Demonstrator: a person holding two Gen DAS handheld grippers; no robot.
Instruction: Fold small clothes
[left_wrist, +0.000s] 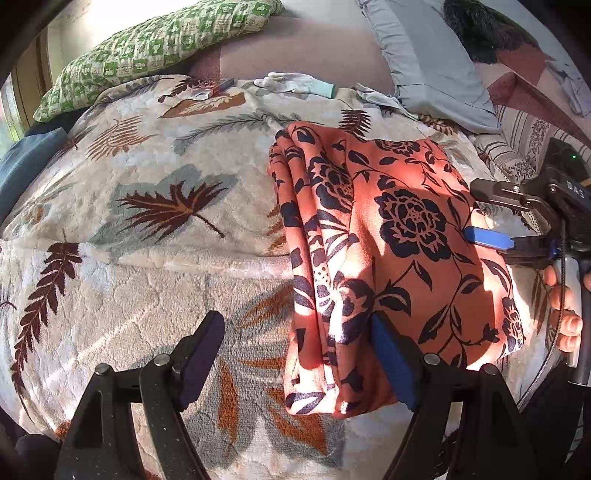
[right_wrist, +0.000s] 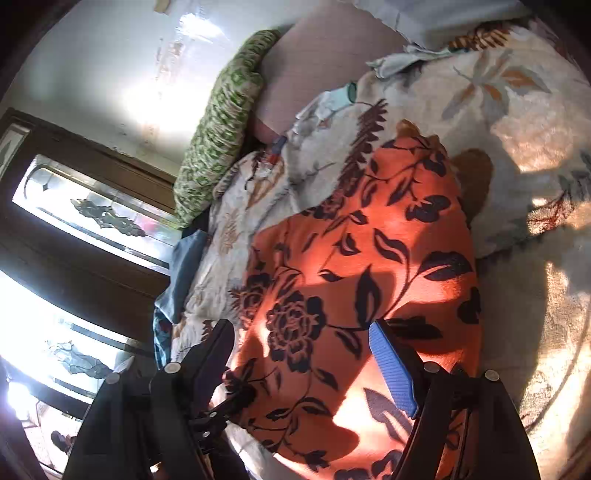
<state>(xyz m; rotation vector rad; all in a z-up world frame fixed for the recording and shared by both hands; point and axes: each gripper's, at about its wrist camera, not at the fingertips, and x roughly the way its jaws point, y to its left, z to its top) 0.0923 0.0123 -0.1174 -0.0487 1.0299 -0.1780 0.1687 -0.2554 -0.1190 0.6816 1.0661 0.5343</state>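
An orange garment with a dark floral print (left_wrist: 399, 236) lies folded into a thick stack on the leaf-patterned blanket (left_wrist: 147, 206). My left gripper (left_wrist: 295, 354) is open at the stack's near left corner, its right finger against the cloth and its left finger over the blanket. My right gripper (left_wrist: 491, 221) shows in the left wrist view at the stack's right edge, open. In the right wrist view the right gripper (right_wrist: 303, 362) is open and hovers over the garment (right_wrist: 369, 258), holding nothing.
A green checked pillow (left_wrist: 155, 48) and a grey pillow (left_wrist: 436, 62) lie at the bed's far side. A pale glove (left_wrist: 295, 83) and a small packet (left_wrist: 210, 90) lie on the blanket's far edge. A window (right_wrist: 85, 218) stands left of the bed.
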